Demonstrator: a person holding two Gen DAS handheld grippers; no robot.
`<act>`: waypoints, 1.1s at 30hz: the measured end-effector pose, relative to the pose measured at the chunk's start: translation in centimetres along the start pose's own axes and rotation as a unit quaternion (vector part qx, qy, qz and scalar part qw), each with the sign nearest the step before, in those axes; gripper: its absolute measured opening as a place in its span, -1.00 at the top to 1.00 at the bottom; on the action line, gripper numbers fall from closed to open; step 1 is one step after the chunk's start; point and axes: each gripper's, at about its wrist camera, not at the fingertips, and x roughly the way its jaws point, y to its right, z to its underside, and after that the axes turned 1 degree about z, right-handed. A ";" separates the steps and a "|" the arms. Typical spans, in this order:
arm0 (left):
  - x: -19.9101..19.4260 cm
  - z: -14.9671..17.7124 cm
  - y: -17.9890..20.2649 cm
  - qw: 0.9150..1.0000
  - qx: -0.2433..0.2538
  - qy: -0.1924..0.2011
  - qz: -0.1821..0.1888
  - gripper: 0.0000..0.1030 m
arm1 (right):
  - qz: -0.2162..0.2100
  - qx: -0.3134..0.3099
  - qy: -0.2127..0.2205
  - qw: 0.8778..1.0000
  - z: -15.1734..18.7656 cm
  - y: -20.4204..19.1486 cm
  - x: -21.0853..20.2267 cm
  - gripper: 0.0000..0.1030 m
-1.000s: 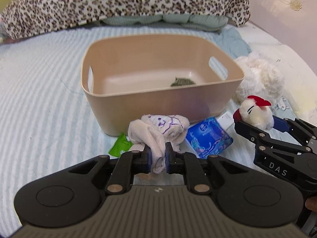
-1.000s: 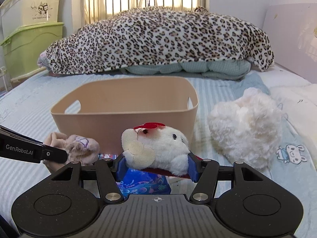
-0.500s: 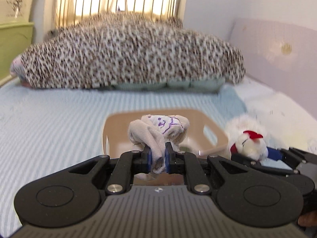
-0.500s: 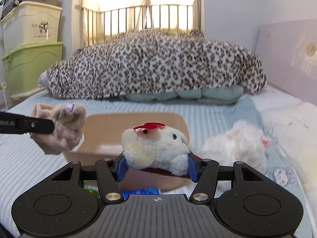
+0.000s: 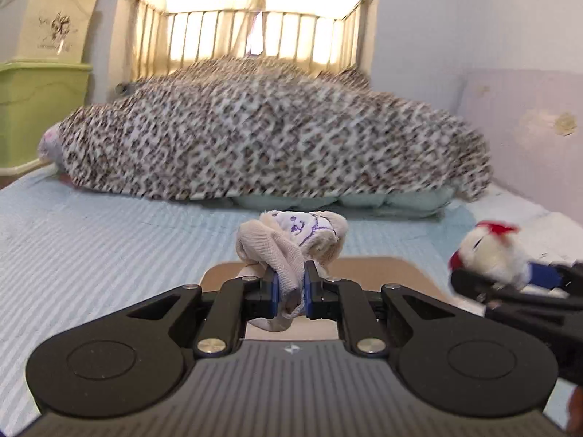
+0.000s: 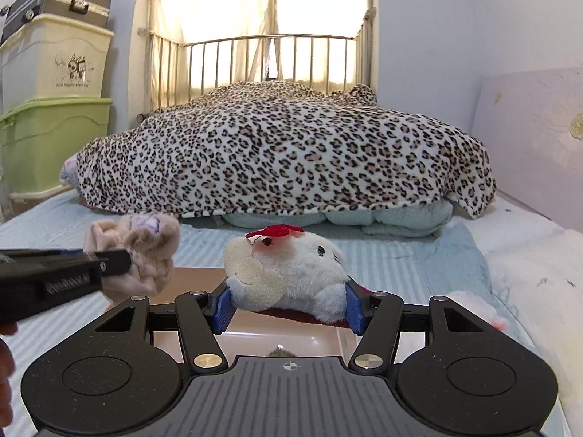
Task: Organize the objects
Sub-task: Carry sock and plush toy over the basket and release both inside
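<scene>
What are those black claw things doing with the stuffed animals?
A person is tidying toys off the bed. The left gripper is pinching a floppy beige cloth toy, and the right gripper is squeezing a white plush with a red bow. Both toys are up in the air above the tan bin, not dropped in yet.

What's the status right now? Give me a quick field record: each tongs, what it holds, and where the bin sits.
left tongs: shut on beige cloth toy, held in the air
right tongs: shut on white plush chicken, held in the air
beige bin: below both tongs, on the striped bed sheet
bin contents: one small dark item, mostly hidden
background: leopard blanket
</scene>
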 end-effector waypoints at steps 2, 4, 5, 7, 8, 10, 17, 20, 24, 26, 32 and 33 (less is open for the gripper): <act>1.8 0.3 -0.6 1.000 -0.013 -0.026 -0.008 0.72 | 0.002 -0.008 -0.006 1.000 0.0 -0.2 1.5 -0.08; 3.5 0.9 -1.1 0.999 -0.015 -0.045 -0.016 0.72 | -0.006 -0.008 -0.018 1.000 0.1 -0.3 3.0 -0.08; 4.2 1.2 -1.3 0.998 -0.013 -0.053 -0.022 0.72 | -0.010 -0.008 -0.024 1.000 0.3 -0.3 3.7 -0.08; 5.5 1.9 -1.7 0.997 -0.010 -0.069 -0.027 0.72 | -0.014 -0.019 -0.034 0.999 0.7 -0.7 5.1 -0.08; 6.2 2.3 -1.9 0.996 -0.009 -0.081 -0.029 0.72 | -0.015 -0.027 -0.038 0.999 1.0 -1.0 5.7 -0.08; 7.6 3.1 -2.4 0.994 -0.010 -0.108 -0.030 0.72 | -0.017 -0.039 -0.050 0.998 1.6 -1.5 6.9 -0.08; 8.9 4.9 -2.1 0.987 0.017 -0.157 -0.041 0.60 | -0.031 -0.045 -0.093 0.994 3.6 -2.4 9.3 -0.11; 7.8 4.7 -1.5 0.988 0.029 -0.144 -0.042 0.52 | -0.034 -0.034 -0.093 0.995 3.9 -2.1 8.6 -0.29; 6.4 3.9 -0.9 0.990 0.046 -0.123 -0.060 -0.43 | -0.035 -0.030 -0.096 0.994 3.8 -2.0 7.6 -0.34; 5.5 3.5 -0.7 0.989 0.057 -0.114 -0.072 -0.50 | -0.032 -0.026 -0.090 0.995 3.5 -1.9 6.7 -0.50; 2.3 2.8 -1.7 0.990 0.058 -0.108 -0.066 -0.73 | -0.027 -0.017 -0.084 0.996 3.3 -1.5 4.4 -0.75; 1.6 2.8 -1.9 0.990 0.061 -0.105 -0.066 -0.73 | -0.026 -0.016 -0.085 0.996 3.4 -1.4 4.0 -0.76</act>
